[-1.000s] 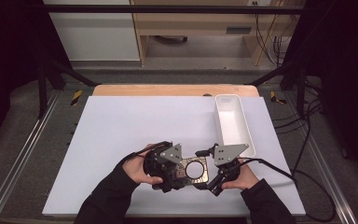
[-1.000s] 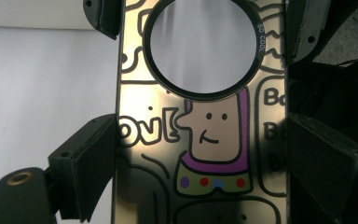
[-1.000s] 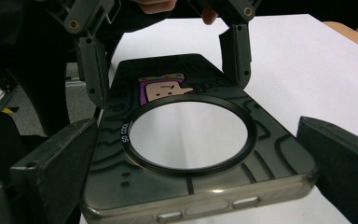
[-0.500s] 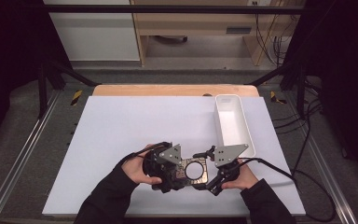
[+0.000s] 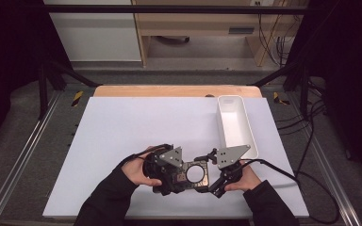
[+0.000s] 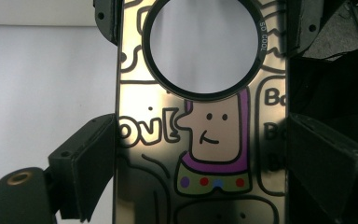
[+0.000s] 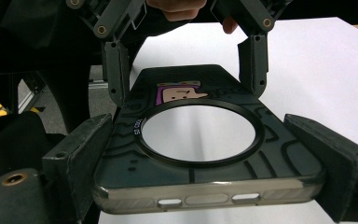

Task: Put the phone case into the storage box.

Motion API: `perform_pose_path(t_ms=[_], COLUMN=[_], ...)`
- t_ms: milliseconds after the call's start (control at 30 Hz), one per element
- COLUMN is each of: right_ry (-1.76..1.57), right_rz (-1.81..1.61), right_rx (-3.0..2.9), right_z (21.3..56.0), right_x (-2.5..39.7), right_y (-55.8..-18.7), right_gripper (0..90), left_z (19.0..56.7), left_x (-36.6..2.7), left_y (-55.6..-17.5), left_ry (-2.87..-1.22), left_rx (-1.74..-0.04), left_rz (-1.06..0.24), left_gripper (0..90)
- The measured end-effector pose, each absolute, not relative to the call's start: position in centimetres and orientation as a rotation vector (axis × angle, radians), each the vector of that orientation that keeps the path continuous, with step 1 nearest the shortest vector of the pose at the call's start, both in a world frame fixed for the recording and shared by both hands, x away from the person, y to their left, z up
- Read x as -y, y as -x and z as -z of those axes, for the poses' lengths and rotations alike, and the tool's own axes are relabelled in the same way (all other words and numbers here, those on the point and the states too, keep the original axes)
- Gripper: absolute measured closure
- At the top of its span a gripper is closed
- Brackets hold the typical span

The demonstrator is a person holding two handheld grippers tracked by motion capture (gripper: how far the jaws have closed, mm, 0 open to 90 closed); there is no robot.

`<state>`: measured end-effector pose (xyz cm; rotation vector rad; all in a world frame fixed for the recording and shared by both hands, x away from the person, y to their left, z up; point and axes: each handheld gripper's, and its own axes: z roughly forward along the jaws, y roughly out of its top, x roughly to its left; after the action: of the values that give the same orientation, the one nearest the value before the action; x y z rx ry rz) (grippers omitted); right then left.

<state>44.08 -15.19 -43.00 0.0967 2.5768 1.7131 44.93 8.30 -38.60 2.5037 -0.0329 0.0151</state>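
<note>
A clear phone case (image 5: 193, 175) printed with black doodles, a cartoon figure and a big round ring is held just above the white mat near the table's front edge. My left gripper (image 5: 168, 170) is shut on its left end, my right gripper (image 5: 217, 173) on its right end. In the left gripper view the case (image 6: 200, 140) runs lengthwise between my jaws, which press on its long sides. The right gripper view has the case (image 7: 205, 172) lying flat with its port end toward the camera, and the left gripper's fingers (image 7: 116, 70) clamp the far end.
A long white tray (image 5: 222, 123) stands at the right, just beyond my right hand. The white mat (image 5: 136, 127) covers most of the table. Cables trail off to the right, and metal rails run along both sides.
</note>
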Motion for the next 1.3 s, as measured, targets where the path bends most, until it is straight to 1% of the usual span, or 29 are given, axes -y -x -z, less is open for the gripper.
perform_pose_path(t_ms=[667, 900, 1033, 1300], right_ry=[-0.095, -0.116, -0.129, -0.145], right_rz=[-1.709, -1.7, -1.689, -1.645], right_rx=[-2.582, -2.582, -2.586, -2.589], right_z=[42.9, 42.6, 42.4, 41.3], right_x=[15.3, 15.5, 15.7, 16.6], right_y=[-44.0, -44.1, -44.1, -44.2], right_gripper=[12.4, 12.3, 12.3, 12.3], left_z=[38.8, 38.6, 38.5, 38.2], left_x=[-8.3, -8.6, -9.1, -10.2], left_y=[-44.9, -45.0, -45.0, -44.8], left_ry=[-2.485, -2.471, -2.469, -2.453], left_rx=[0.038, 0.009, 0.001, -0.037], left_rz=[-0.027, -0.042, -0.042, -0.088], left_gripper=[10.9, 7.0, 6.5, 2.5])
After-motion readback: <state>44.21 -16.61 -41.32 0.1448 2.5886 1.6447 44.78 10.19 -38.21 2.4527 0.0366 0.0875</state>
